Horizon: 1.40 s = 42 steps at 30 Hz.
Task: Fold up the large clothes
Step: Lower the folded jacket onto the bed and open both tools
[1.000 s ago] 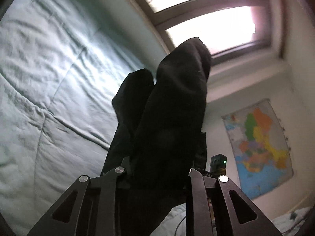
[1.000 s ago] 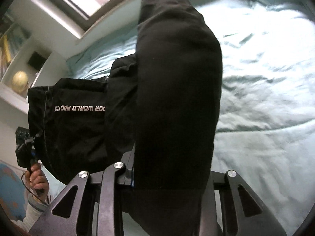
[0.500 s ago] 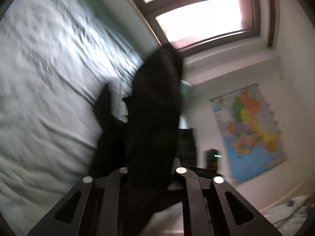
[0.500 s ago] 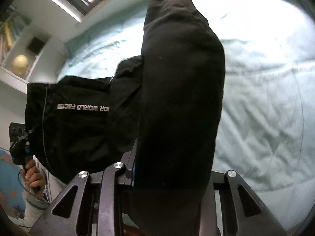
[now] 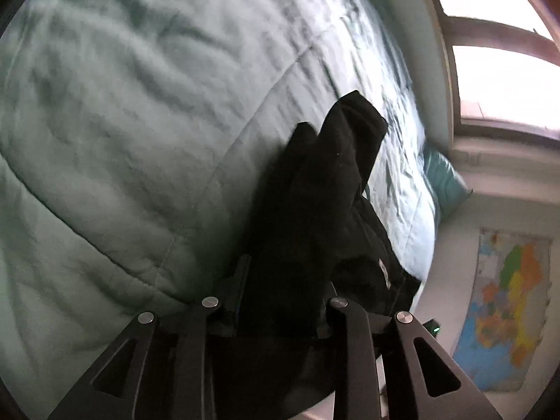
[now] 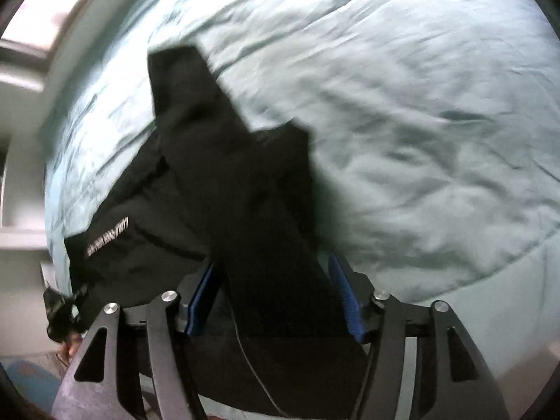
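Over the rumpled pale-green quilted bed cover (image 5: 147,133), the left tool (image 5: 276,280) is pinching a bunched fold of the black fabric garment (image 5: 315,203). Its jaws have just eased apart a little, but the cloth is wedged between them and drapes down onto the bed. Off at the right edge there's a window (image 5: 500,80) and a colourful wall map (image 5: 507,311). Over on the right tool (image 6: 276,290), the jaws have just been opening: blue pads (image 6: 341,290) stand spread, with a strip of the same garment (image 6: 245,182) lying loose between them, white lettering (image 6: 108,236) showing.
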Motion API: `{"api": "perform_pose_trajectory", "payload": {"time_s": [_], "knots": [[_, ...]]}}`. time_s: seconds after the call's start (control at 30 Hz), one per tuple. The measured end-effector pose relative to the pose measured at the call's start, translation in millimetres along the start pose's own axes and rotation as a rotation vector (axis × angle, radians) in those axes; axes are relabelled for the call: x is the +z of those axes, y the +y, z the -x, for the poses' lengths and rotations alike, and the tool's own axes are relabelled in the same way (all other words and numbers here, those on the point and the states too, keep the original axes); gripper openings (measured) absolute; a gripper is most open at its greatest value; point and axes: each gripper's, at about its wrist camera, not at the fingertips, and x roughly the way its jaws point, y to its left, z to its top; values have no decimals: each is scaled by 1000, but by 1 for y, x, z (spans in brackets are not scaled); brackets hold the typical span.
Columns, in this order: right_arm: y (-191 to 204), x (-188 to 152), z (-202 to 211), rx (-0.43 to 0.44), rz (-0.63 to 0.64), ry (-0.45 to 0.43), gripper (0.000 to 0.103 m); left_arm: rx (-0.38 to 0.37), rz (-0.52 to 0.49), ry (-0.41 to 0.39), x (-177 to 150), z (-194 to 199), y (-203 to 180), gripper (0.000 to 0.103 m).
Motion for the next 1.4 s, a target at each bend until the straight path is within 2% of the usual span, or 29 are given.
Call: {"api": "perform_pose_trajectory", "payload": {"time_s": [0.03, 0.1, 0.2, 0.23, 0.37, 0.4, 0.47, 0.57, 0.63, 0.7, 0.8, 1.0, 1.17, 1.23, 1.3, 1.4], "knots": [[-2, -1, 12, -56, 11, -34, 69, 35, -42, -12, -2, 9, -9, 29], [-7, -2, 32, -90, 25, -76, 69, 93, -110, -43, -3, 25, -25, 30], [28, -16, 55, -48, 99, -136, 69, 238, -256, -136, -10, 53, -63, 31], [40, -25, 57, -44, 149, -145, 69, 263, -298, -159, -15, 57, -73, 31], [98, -46, 25, -107, 318, -122, 69, 256, -458, -203, -36, 48, -120, 33], [105, -47, 9, -127, 322, -96, 69, 269, -474, -206, -37, 41, -123, 40], [101, -47, -19, -110, 276, -33, 69, 366, -437, -169, -21, 8, -116, 46], [92, -42, -49, -143, 241, 4, 69, 416, -315, -77, 10, -36, -76, 46], [88, -36, -57, -130, 227, 32, 69, 399, -251, -18, 20, -54, -51, 46], [86, -31, -56, -112, 205, 51, 69, 376, -216, -28, 25, -52, -45, 46], [83, -26, -53, -102, 187, 75, 69, 380, -262, -65, 19, -33, -58, 46], [96, -35, -22, -79, 198, 45, 69, 446, -498, -161, -22, 23, -129, 46], [142, -49, 39, -115, 304, -82, 70, 451, -684, -283, -69, 61, -212, 46], [164, -53, 62, -138, 340, -132, 70, 497, -715, -380, -90, 70, -240, 46], [183, -64, 82, -147, 361, -173, 70, 540, -696, -461, -110, 76, -259, 47], [212, -85, 107, -183, 393, -224, 70, 519, -699, -494, -131, 82, -276, 47]]}}
